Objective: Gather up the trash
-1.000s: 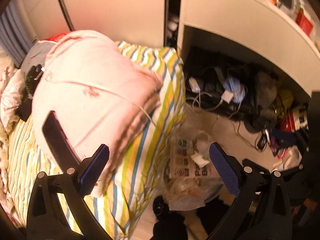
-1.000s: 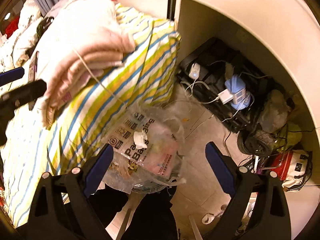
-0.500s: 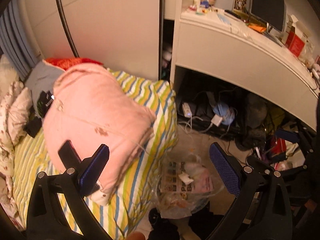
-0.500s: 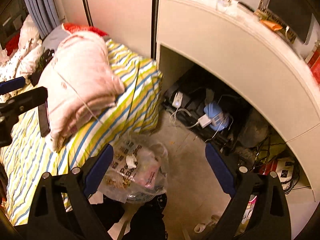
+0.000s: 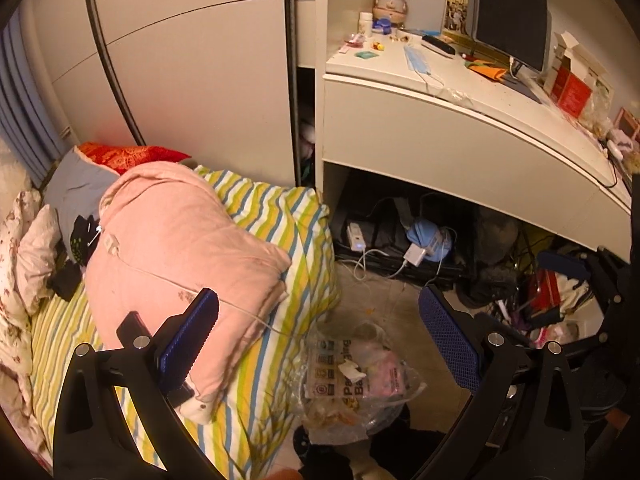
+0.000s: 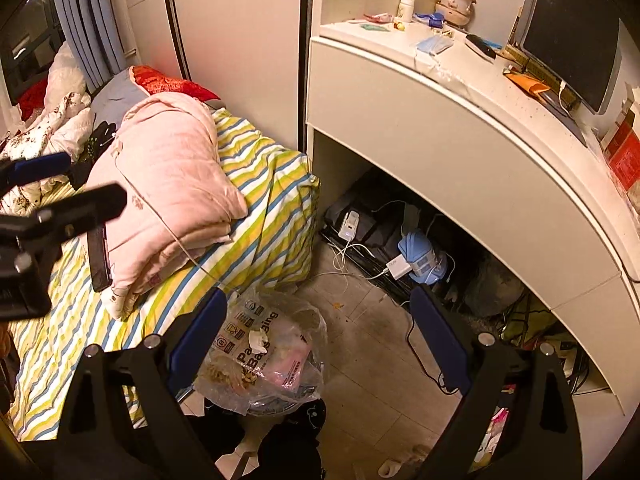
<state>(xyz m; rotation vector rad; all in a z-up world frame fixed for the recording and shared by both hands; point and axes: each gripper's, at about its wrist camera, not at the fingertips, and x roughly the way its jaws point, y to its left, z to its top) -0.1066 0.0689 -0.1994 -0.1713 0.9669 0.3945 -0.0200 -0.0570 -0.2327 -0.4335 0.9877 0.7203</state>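
While both claws hang open, empty, clear trash bag (image 6: 264,348) sits on floor at bed's foot corner, below right claw (image 6: 316,344); left claw (image 5: 320,344) farther off.

Warm dim light, fisheye-warped edges

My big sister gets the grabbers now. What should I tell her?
Left tool: open, empty, up above the bed's edge.
Right tool: open, empty, above the floor.
The clear trash bag sits on the floor by the striped bed, already holding rubbish.
Still on the desk: a blue face mask and an orange wrapper. These probably go into the bag next.
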